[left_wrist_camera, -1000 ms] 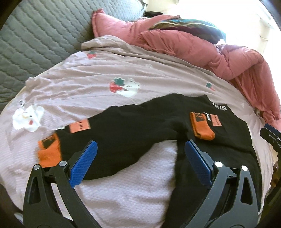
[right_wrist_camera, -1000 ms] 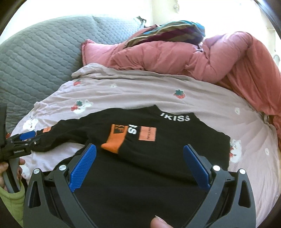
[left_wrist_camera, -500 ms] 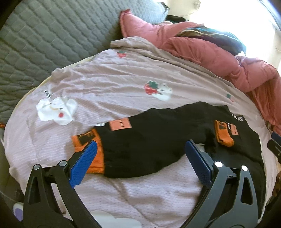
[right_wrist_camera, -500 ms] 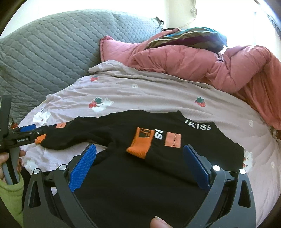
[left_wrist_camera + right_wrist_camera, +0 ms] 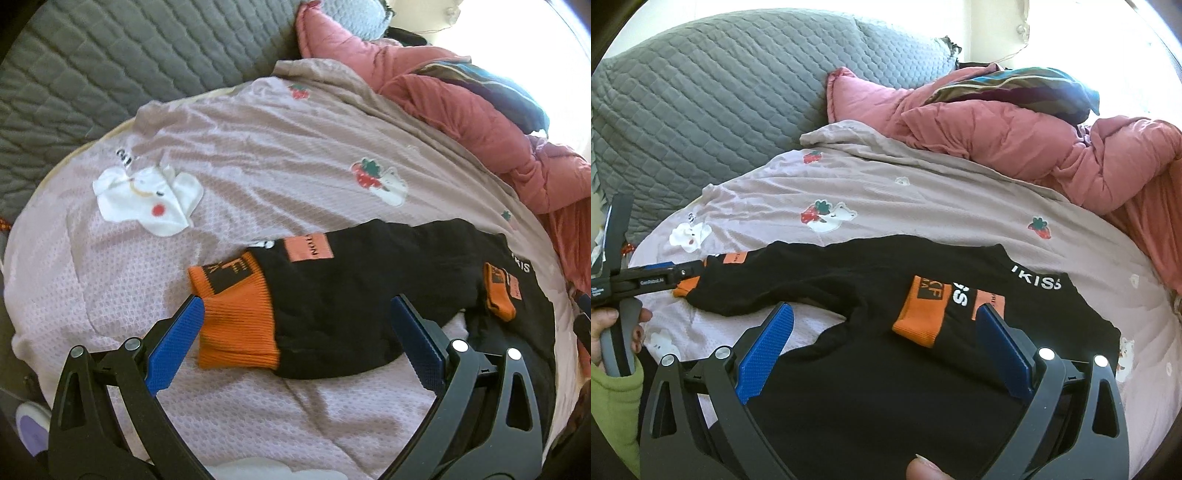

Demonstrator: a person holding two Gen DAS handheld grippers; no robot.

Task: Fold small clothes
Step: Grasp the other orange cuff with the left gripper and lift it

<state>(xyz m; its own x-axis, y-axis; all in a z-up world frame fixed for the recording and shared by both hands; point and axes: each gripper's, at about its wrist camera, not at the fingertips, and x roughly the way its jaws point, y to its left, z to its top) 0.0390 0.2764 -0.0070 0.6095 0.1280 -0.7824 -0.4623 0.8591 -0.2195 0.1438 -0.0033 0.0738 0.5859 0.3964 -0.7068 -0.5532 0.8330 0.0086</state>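
The bed carries the black top, spread flat under both jaws. One sleeve stretches out leftward; its orange cuff lies between my left gripper jaws, wide open and empty. I would pinch the cuff squarely. My right gripper gapes empty over the body.
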